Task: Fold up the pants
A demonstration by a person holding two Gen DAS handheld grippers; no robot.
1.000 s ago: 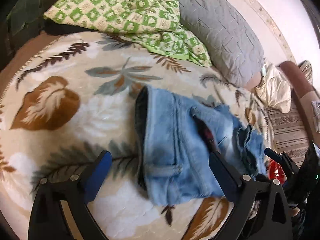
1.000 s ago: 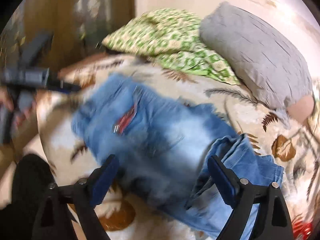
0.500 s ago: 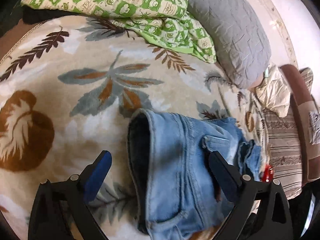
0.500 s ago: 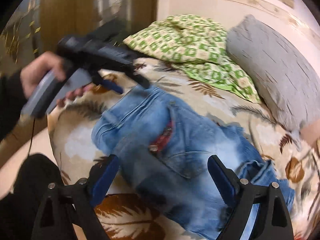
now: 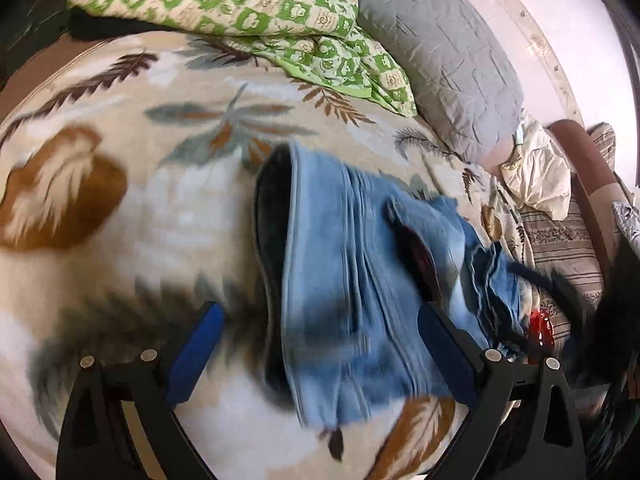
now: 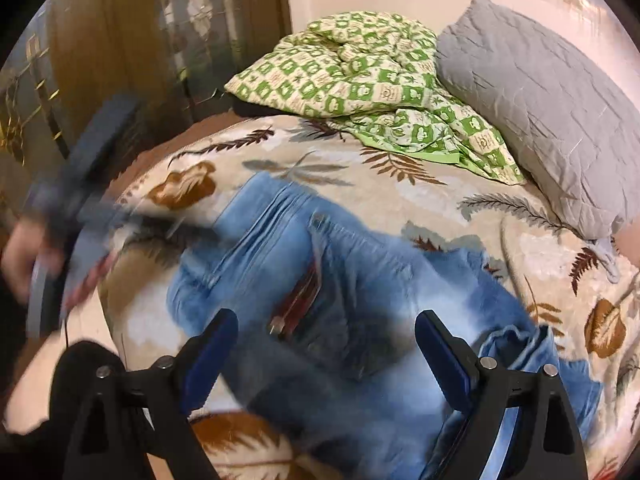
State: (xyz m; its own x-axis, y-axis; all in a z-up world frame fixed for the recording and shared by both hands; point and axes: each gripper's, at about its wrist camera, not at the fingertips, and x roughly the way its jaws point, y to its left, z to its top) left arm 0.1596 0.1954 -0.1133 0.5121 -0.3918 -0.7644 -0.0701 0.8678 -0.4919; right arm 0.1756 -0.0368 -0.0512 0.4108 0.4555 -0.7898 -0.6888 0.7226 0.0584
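Light blue jeans (image 5: 352, 288) lie crumpled on the leaf-patterned bedspread (image 5: 120, 128), their waistband opening dark on the left side. My left gripper (image 5: 320, 340) hovers over them, open, blue pads wide apart and nothing pinched. In the right wrist view the jeans (image 6: 360, 280) show a back pocket with a red label (image 6: 296, 308). My right gripper (image 6: 324, 344) is open above the pocket area, holding nothing. The left gripper (image 6: 80, 200) appears there as a blur at the jeans' left end, held by a hand (image 6: 20, 256). The pant legs (image 6: 540, 360) are bunched at lower right.
A green checked blanket (image 6: 352, 76) and a grey pillow (image 6: 540, 92) lie at the far side of the bed. A wooden wardrobe (image 6: 120, 40) stands on the left. Striped cushions (image 5: 560, 248) and a cream cloth (image 5: 536, 168) lie to the right. The bed's edge (image 6: 120, 320) is near.
The left gripper reached out over the waistband half a second ago and has drawn back and down, now blurred. The right gripper slid sideways along the jeans. Both stayed open.
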